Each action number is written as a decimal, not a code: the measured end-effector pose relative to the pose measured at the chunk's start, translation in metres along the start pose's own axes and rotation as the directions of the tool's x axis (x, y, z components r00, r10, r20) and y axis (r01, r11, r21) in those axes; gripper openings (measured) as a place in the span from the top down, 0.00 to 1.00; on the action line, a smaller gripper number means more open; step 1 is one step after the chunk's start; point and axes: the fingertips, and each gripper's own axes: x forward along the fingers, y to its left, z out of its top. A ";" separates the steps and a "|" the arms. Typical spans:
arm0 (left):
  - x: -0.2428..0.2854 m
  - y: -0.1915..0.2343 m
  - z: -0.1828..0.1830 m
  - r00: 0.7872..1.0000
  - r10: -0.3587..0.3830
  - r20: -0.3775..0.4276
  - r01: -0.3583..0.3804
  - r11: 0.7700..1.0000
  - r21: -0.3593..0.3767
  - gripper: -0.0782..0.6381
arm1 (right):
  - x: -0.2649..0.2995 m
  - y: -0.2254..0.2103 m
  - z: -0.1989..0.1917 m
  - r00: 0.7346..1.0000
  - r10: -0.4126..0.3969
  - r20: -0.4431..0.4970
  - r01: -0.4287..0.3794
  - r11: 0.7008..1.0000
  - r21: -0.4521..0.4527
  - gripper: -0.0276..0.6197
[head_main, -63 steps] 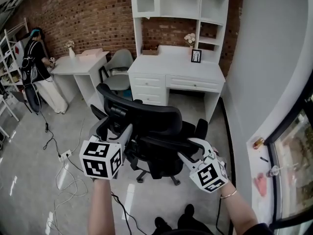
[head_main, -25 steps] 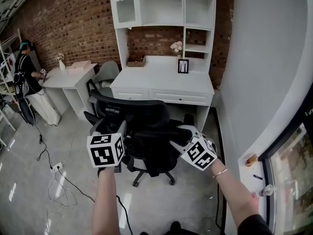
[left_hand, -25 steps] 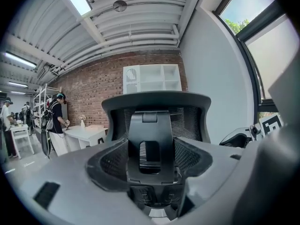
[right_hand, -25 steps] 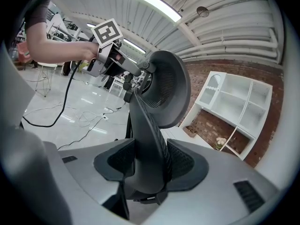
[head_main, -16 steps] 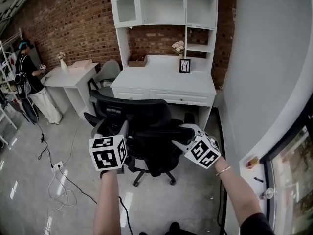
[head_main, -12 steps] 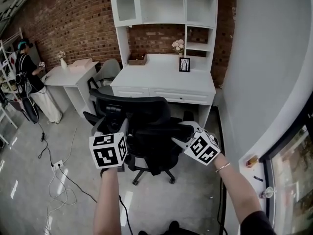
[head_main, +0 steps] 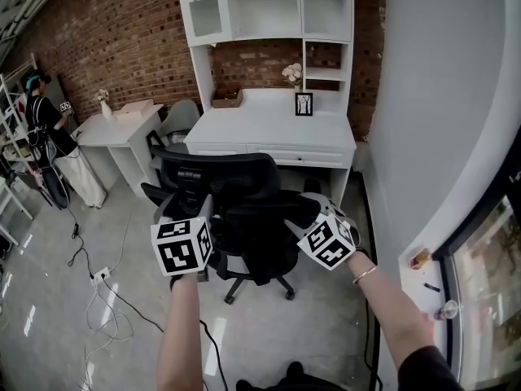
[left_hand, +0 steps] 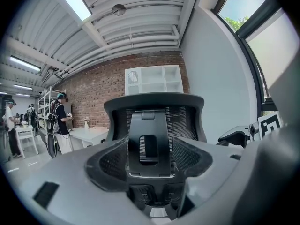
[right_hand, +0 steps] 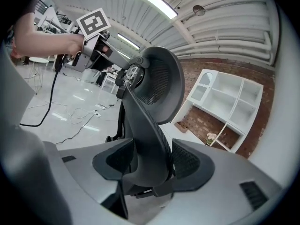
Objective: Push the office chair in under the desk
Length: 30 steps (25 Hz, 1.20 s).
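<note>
The black office chair (head_main: 236,190) stands in front of the white desk (head_main: 273,129), its back toward me and its seat at the kneehole. My left gripper (head_main: 191,210) is at the rear of the backrest. In the left gripper view the chair's centre spine (left_hand: 147,125) fills the gap of my left gripper (left_hand: 149,162), with no space showing at either pad. My right gripper (head_main: 303,217) is at the chair's right side. Its jaws have just been opening and stand wide, and the backrest's side edge (right_hand: 150,144) lies between them in the right gripper (right_hand: 147,167).
A grey wall (head_main: 423,96) runs close along the right. A second white desk (head_main: 122,120) with a pale chair (head_main: 181,119) stands at the left, and a person (head_main: 45,129) beyond it. Cables (head_main: 106,308) and a power strip (head_main: 102,275) lie on the floor. A picture frame (head_main: 304,103) sits on the desk.
The chair and both grippers have moved forward toward the desk, and the chair now sits closer to the kneehole. The right gripper has swung slightly round the chair's side.
</note>
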 end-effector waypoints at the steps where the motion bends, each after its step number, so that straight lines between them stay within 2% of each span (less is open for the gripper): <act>1: -0.005 0.000 -0.001 1.000 -0.002 0.005 0.002 1.000 0.001 0.49 | -0.003 0.000 0.000 1.000 -0.021 -0.001 0.021 1.000 -0.001 0.59; 4: -0.019 -0.003 -0.002 1.000 -0.018 0.019 0.018 1.000 0.006 0.49 | -0.014 -0.001 0.001 0.998 -0.068 0.007 0.067 0.997 0.046 0.58; 8: -0.042 -0.011 -0.012 0.998 -0.052 0.040 0.051 0.999 0.018 0.49 | -0.038 0.009 0.006 0.993 -0.111 0.047 0.101 0.979 0.179 0.59; 11: -0.053 -0.019 -0.020 0.994 -0.095 0.045 0.095 0.995 0.014 0.50 | -0.056 0.025 0.011 0.988 -0.134 0.078 0.110 0.960 0.256 0.68; 14: -0.062 -0.029 -0.033 0.989 -0.146 0.029 0.146 0.989 0.007 0.52 | -0.072 0.042 0.010 0.983 -0.164 0.083 0.124 0.924 0.361 0.78; 17: -0.071 -0.038 -0.045 0.983 -0.185 0.018 0.185 0.983 0.003 0.55 | -0.085 0.058 0.010 0.979 -0.181 0.091 0.121 0.883 0.454 0.84; 25: -0.095 -0.063 -0.081 0.960 -0.282 -0.010 0.281 0.959 -0.029 0.68 | -0.108 0.101 0.012 0.980 -0.179 0.092 0.093 0.810 0.580 0.87; 30: -0.114 -0.075 -0.111 0.948 -0.318 -0.023 0.318 0.948 -0.036 0.81 | -0.117 0.126 0.007 0.983 -0.163 0.081 0.072 0.758 0.648 0.91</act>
